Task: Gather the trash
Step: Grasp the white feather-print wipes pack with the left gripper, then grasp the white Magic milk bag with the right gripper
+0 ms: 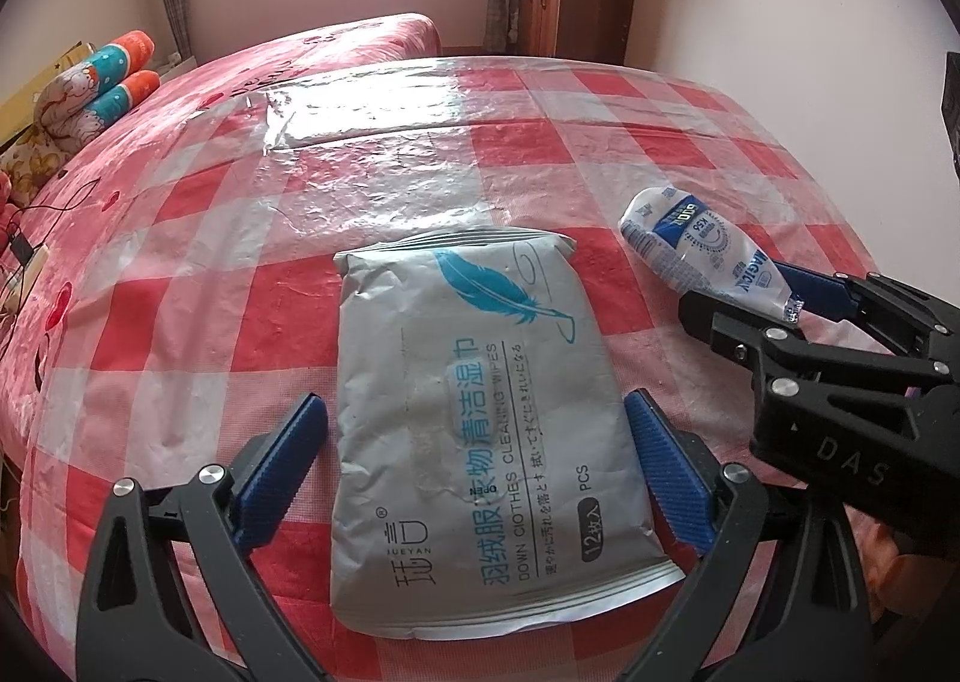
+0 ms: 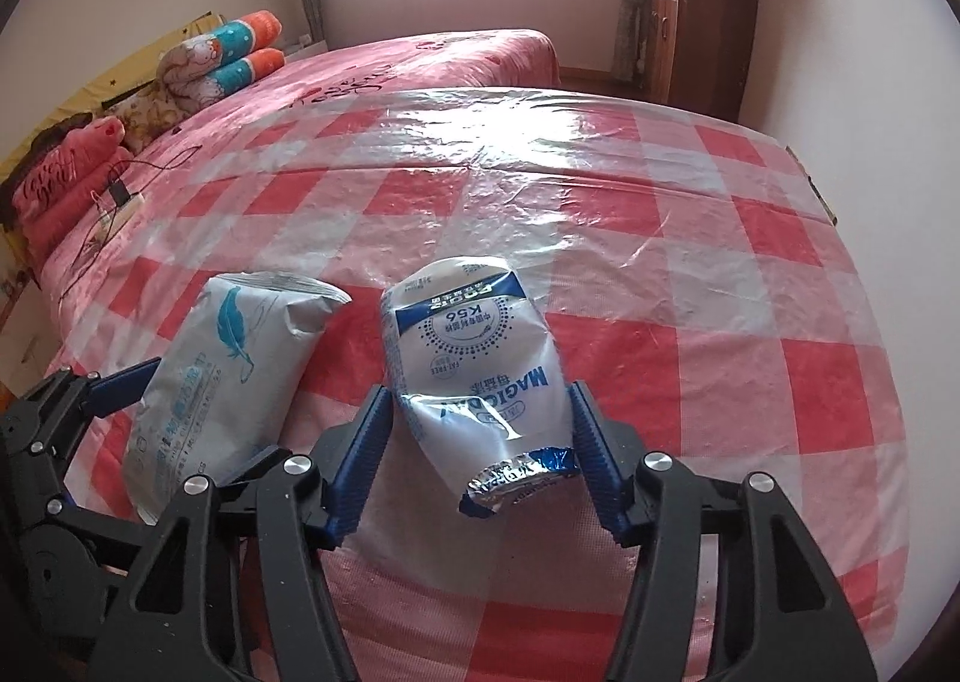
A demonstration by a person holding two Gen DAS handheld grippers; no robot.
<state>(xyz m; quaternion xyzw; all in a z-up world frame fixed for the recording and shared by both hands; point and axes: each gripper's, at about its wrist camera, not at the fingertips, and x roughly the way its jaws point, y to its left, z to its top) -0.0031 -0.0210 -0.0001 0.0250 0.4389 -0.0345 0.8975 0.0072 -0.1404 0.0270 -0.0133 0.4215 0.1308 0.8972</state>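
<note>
A grey wet-wipes pack (image 1: 480,424) with a blue feather print lies flat on the red-and-white checked cloth (image 1: 372,190). My left gripper (image 1: 474,454) is open, its blue pads on either side of the pack, apart from it. A crumpled white-and-blue bottle (image 2: 480,376) lies to the right of the pack. My right gripper (image 2: 480,454) is open and straddles the bottle's foil end; whether the pads touch it I cannot tell. The right gripper (image 1: 774,292) and the bottle (image 1: 702,256) also show in the left wrist view. The pack (image 2: 222,382) and left gripper fingers (image 2: 120,382) show in the right wrist view.
The checked cloth has a shiny plastic cover and lies over a table against a pink bed (image 2: 420,63). Rolled blankets and pillows (image 2: 228,57) and a cable with a charger (image 2: 120,196) lie at the left. A wooden cabinet (image 2: 696,15) stands at the back right.
</note>
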